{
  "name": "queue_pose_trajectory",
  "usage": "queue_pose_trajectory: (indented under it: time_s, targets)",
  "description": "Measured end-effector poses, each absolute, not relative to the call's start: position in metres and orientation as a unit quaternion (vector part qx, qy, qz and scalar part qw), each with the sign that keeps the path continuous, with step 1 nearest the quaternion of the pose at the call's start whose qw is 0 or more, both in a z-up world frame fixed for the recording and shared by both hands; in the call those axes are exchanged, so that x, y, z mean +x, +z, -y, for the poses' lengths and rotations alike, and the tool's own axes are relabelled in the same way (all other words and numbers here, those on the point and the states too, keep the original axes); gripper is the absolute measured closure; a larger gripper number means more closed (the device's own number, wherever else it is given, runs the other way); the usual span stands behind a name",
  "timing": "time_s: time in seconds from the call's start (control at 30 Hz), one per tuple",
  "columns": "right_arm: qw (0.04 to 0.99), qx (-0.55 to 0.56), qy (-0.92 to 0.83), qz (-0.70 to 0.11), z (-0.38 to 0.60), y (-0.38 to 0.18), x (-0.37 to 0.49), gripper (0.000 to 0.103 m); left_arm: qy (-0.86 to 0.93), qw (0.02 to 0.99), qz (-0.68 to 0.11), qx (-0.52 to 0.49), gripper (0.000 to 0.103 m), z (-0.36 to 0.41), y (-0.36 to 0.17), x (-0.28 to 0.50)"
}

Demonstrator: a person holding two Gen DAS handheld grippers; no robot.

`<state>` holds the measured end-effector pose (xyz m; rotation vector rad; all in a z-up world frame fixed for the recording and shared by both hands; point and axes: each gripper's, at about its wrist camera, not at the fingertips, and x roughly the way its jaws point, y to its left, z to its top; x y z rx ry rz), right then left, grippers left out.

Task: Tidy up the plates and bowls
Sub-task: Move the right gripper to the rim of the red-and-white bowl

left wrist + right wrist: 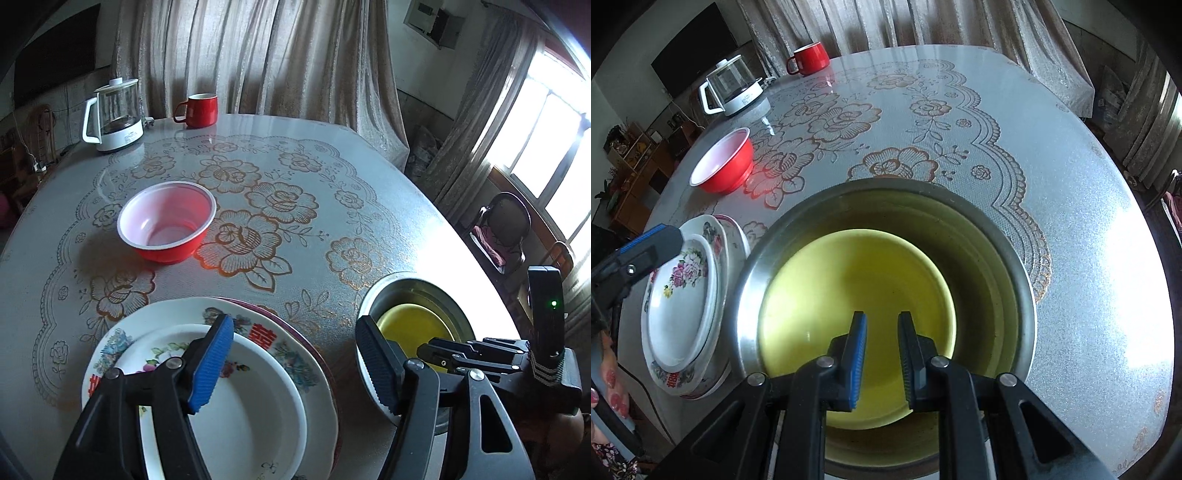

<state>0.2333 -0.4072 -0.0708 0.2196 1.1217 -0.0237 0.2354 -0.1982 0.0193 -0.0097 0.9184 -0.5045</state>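
Nesting in a round steel basin (1004,206), a glossy yellow bowl (827,288)

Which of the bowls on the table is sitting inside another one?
The yellow bowl is: it sits nested in the metal bowl, under the right tongs. The red bowl stands alone, farther back.

A stack of floral plates (295,354), a white flowered dish (683,295) topmost, is sitting upright at the table's near edge, just beside a steel basin (1015,266) holding a yellow bowl (857,295) nested inside; a red bowl with a pale interior (166,225) is standing alone, well apart, toward the table's left edge
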Motion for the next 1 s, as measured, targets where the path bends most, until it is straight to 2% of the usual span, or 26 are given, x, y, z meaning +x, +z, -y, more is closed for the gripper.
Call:
queue_pose_trajectory:
  time_s: [0.23,0.43,0.63,0.7,1.0]
  targets:
    - [0.838,0.129,-0.008,-0.53,0.418,-0.07,0.235,0.085,-0.213,0.875,-0.435,-0.014,0.03,0.166,0.024,0.253]
    - [0.851,0.142,0.015,-0.506,0.41,-0.042,0.233,0.084,-0.169,0.885,-0.434,-0.029,0.022,0.126,0.025,0.278]
    - [0.867,0.142,0.032,-0.476,0.392,-0.016,0.25,0.079,-0.123,0.886,-0.444,-0.052,0.017,0.084,0.017,0.3]
    - [0.868,0.148,0.036,-0.473,0.385,-0.012,0.258,0.075,-0.11,0.886,-0.447,-0.052,0.015,0.074,0.013,0.306]
    - [0.856,0.186,0.072,-0.476,0.35,-0.011,0.306,0.072,-0.097,0.88,-0.46,-0.064,0.015,0.054,0.0,0.338]
